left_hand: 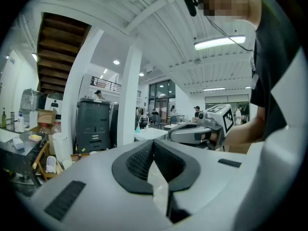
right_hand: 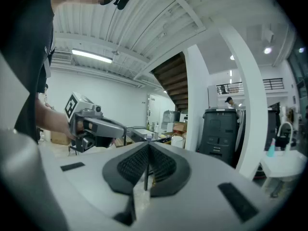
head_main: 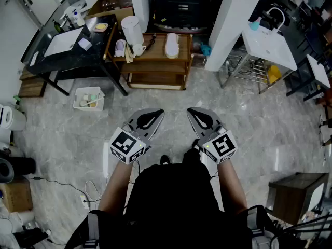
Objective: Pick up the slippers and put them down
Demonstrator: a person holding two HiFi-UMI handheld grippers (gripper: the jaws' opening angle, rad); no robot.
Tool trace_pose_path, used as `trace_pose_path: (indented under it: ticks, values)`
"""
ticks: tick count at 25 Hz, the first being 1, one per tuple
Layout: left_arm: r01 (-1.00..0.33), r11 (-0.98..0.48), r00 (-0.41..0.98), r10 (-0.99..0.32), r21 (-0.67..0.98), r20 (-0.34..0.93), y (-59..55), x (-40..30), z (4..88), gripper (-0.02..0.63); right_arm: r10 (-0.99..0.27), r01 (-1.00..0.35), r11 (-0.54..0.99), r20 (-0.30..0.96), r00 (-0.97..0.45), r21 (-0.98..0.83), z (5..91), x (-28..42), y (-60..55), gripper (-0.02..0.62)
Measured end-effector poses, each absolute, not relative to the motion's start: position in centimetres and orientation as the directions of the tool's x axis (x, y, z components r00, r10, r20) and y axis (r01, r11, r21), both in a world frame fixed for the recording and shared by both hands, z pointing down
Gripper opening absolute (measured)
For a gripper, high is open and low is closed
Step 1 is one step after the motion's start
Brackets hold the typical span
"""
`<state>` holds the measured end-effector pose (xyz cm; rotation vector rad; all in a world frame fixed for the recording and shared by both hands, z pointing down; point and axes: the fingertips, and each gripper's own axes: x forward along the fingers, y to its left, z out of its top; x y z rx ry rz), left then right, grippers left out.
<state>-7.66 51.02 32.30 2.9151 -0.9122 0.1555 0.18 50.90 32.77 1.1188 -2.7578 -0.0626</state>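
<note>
A white slipper (head_main: 171,44) lies on the wooden worktop (head_main: 153,54) at the far side of the room, toward its right end, with its long side pointing away from the person. Near the left end of the same worktop there is a smaller pale thing (head_main: 120,48) that looks like a second slipper; I cannot tell this for sure. Between the two stand a tall white container (head_main: 132,30) and a white cup (head_main: 139,49), just beside each other. The worktop has a lower shelf (head_main: 155,78) under it.

Both slippers are well apart from the tongs. The left tongs (head_main: 155,115) (left_hand: 154,147) are clenched, the black pads are pressed together and nothing is between them. The right tongs (head_main: 196,114) (right_hand: 146,153) are also clenched and hold nothing. They are held side by side above the grey floor (head_main: 171,100), almost level, with the tips pointing toward the wooden worktop. Each gripper view shows the other tongs beside it.

Left of the wooden worktop stands a black worktop (head_main: 67,56) with small things on it. On the floor before it sits a white basket (head_main: 89,98). A white pillar (head_main: 231,25) rises at the right of the wooden worktop, and farther right there is a white sink (head_main: 267,45). A dark printer (head_main: 179,7) stands behind.
</note>
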Motion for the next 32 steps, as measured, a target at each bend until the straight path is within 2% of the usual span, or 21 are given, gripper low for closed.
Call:
trace_pose_path:
  ticks: [15,32]
  values:
    - [-0.589,-0.806,0.804,-0.579,0.051,0.134,52.5,-7.3,32.7,0.011,-0.695,-0.693,0.718,0.132,-0.706,0.074,33.4,1.5,51.9,0.008]
    - [-0.700,-0.712,0.709,-0.683,0.057,0.178,47.4,-3.3,33.2,0.012,-0.625,-0.630,0.775,0.210,-0.752,0.053,37.0,7.6,46.4,0.008]
